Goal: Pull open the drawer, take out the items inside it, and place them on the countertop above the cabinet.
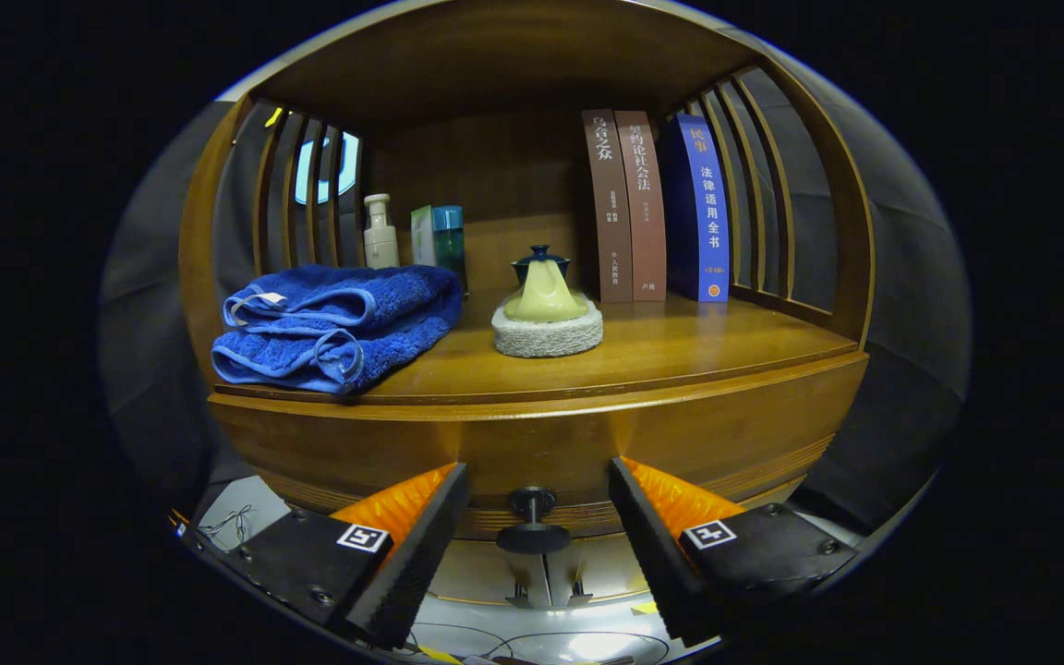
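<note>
books [647,208] 3 — towels [338,323] 1 — bottles [380,233] 1 — boxes [438,235] 2 — lidded cups [545,282] 1

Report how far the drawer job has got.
Done: nothing yet. The drawer looks shut, its front flush under the countertop.

In hand: the gripper is open, its fingers either side of the drawer knob, not pressing on it.

Left: grip the knob, pull the drawer open, take out whatever is inside and set it on the countertop, where a folded blue towel and teapot already sit.
</note>
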### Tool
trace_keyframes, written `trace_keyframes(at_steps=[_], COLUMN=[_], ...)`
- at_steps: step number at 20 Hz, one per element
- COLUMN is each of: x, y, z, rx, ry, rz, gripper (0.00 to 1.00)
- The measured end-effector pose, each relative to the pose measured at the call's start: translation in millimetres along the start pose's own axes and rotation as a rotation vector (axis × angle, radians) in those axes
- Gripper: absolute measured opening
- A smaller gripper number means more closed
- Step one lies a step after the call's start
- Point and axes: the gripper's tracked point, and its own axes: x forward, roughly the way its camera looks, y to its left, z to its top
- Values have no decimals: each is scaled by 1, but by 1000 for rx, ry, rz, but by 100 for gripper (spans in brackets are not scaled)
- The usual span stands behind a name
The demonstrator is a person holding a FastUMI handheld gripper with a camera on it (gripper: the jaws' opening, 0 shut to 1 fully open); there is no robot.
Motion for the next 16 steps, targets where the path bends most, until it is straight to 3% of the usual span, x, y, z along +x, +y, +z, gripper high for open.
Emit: trace_keyframes(at_steps=[7,16], x=[-27,-117], y=[2,25], z=[45,189], rx=[-18,-67], ry=[-70,-228], rz=[10,64], gripper=[100,99])
